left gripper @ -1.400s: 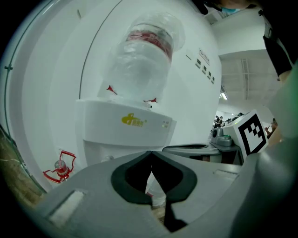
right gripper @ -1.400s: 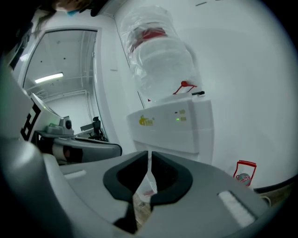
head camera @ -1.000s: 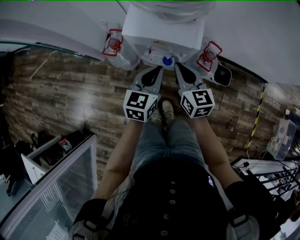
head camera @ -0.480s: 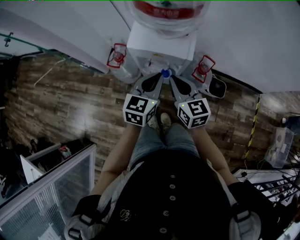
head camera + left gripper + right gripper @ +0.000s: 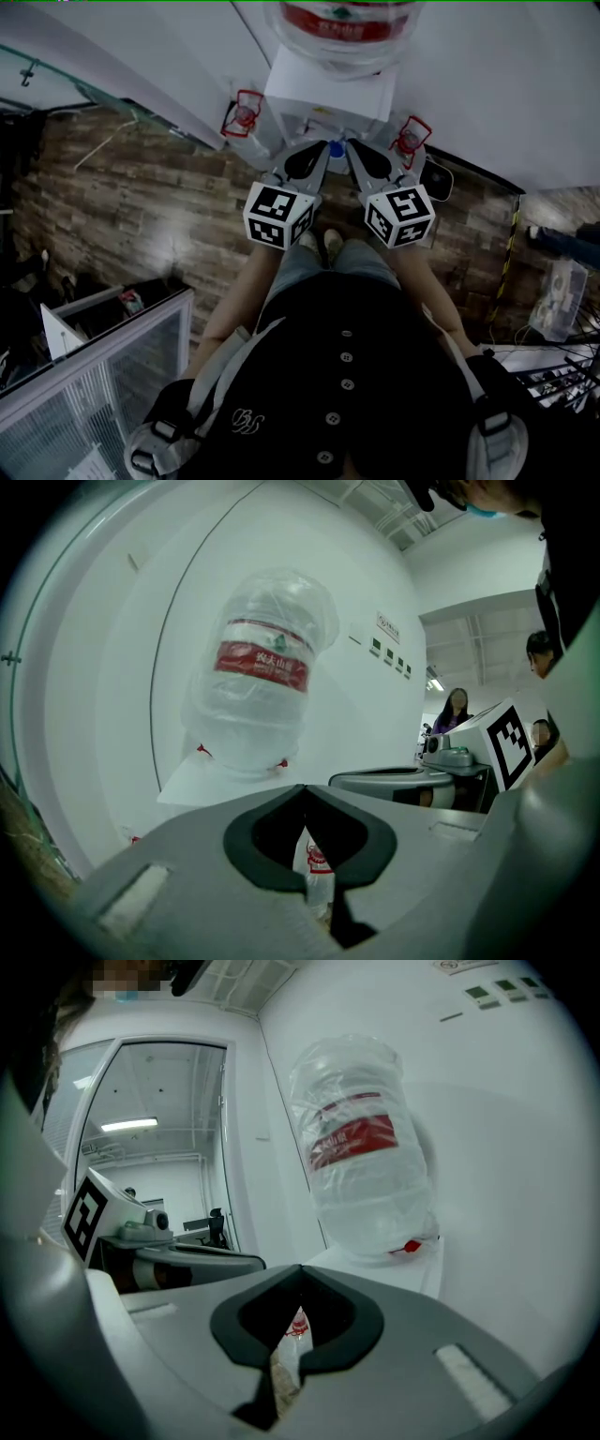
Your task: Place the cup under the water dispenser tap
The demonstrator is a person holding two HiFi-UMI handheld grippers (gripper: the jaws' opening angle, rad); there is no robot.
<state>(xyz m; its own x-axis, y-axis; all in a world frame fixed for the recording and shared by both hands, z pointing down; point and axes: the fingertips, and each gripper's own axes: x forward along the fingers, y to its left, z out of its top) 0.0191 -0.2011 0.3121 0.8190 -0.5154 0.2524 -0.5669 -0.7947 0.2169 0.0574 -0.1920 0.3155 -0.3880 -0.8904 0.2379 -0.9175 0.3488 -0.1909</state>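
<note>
1. the water dispenser (image 5: 328,89) is seen at 12 o'clock, with what seems its blue tap (image 5: 335,147) just ahead of both grippers.
2. the left gripper (image 5: 314,152) and right gripper (image 5: 357,152) are held with jaws closed on nothing.
3. no cup is shown in any view, so fetching it is judged still undone.
4. next, the cup must be found and the jaws opened.

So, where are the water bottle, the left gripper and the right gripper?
water bottle (image 5: 262,665), left gripper view, on its red label.
left gripper (image 5: 304,789), left gripper view, where its closed jaw tips meet.
right gripper (image 5: 301,1269), right gripper view, where its closed jaw tips meet.
</note>
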